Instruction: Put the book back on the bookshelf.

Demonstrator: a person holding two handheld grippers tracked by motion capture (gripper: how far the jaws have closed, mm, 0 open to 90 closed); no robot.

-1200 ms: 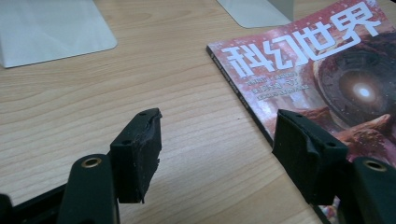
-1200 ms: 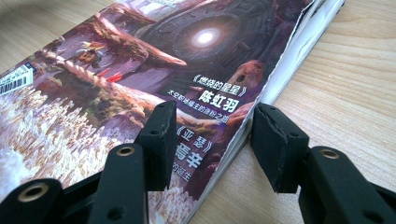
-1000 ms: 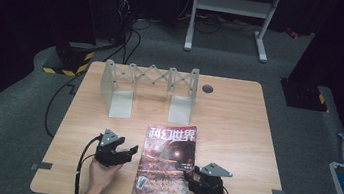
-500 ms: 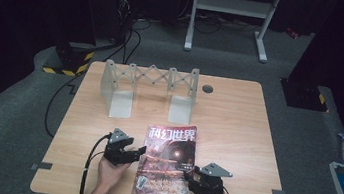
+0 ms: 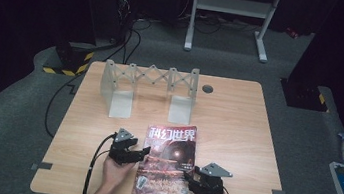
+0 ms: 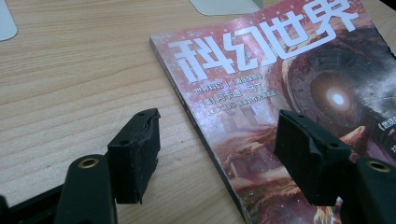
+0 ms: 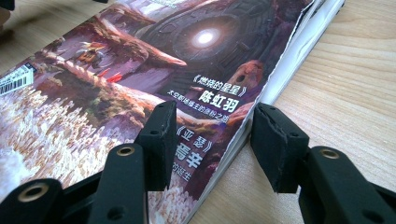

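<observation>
- Since the earlier frame, our left tongs (image 5: 140, 153) have slid right, up to the magazine's (image 5: 170, 161) left edge; the right tongs (image 5: 191, 176) have kept their place at its near right corner.
- The magazine lies flat at the near middle of the surface (image 5: 236, 130), cover up, well short of the metal rack (image 5: 149, 85) at the far side.
- Left tongs gape wide, straddling the spine edge; right tongs stand open across the page edge, gripping nothing.
- We judge it light, floppy and glossy, so likely slippery.
- The spine looks the stiffest hold; the fanned right-hand pages could slip or crease.
</observation>
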